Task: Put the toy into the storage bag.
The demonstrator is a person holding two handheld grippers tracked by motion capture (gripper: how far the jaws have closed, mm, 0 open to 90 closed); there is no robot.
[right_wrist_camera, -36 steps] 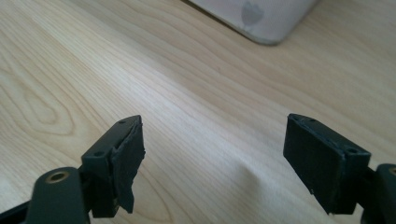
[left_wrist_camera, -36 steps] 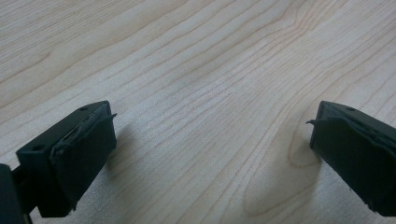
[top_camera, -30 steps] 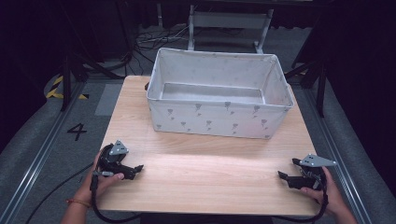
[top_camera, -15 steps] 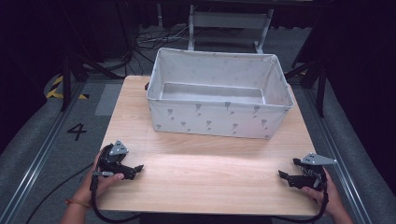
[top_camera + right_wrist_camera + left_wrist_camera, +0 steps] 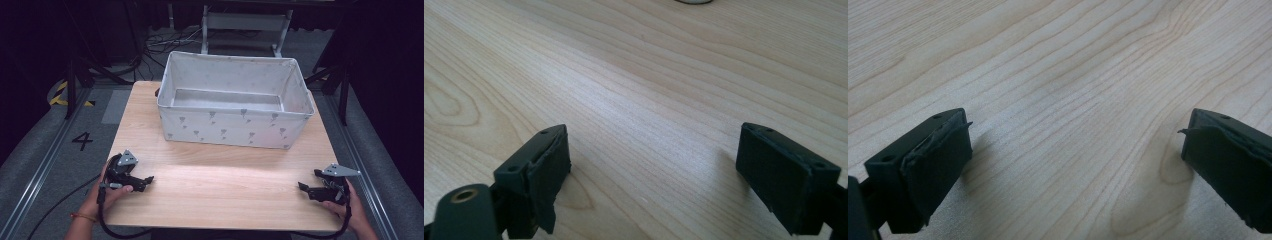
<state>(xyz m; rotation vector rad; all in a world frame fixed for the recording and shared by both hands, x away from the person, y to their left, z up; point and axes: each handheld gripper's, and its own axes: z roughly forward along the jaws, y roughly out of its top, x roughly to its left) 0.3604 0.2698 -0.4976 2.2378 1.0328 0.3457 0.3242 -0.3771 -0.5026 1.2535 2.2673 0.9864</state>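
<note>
A white fabric bin [image 5: 235,122] with a small grey print stands at the back middle of the wooden table [image 5: 225,185]; what I see of its inside is bare. My left gripper [image 5: 149,179] rests on the table near the front left corner, held by a hand, jaws wide apart over bare wood [image 5: 1073,140]. My right gripper [image 5: 303,186] rests near the front right corner in the other hand, also open, with plain wood [image 5: 654,145] between its jaws. Both grippers point toward the table's middle.
The table's front strip between the two grippers is bare wood. Grey floor with a painted number 4 [image 5: 82,141] lies to the left, and a metal frame [image 5: 245,25] and cables stand behind the bin. A pale rounded edge [image 5: 694,1] shows at the top of the right gripper view.
</note>
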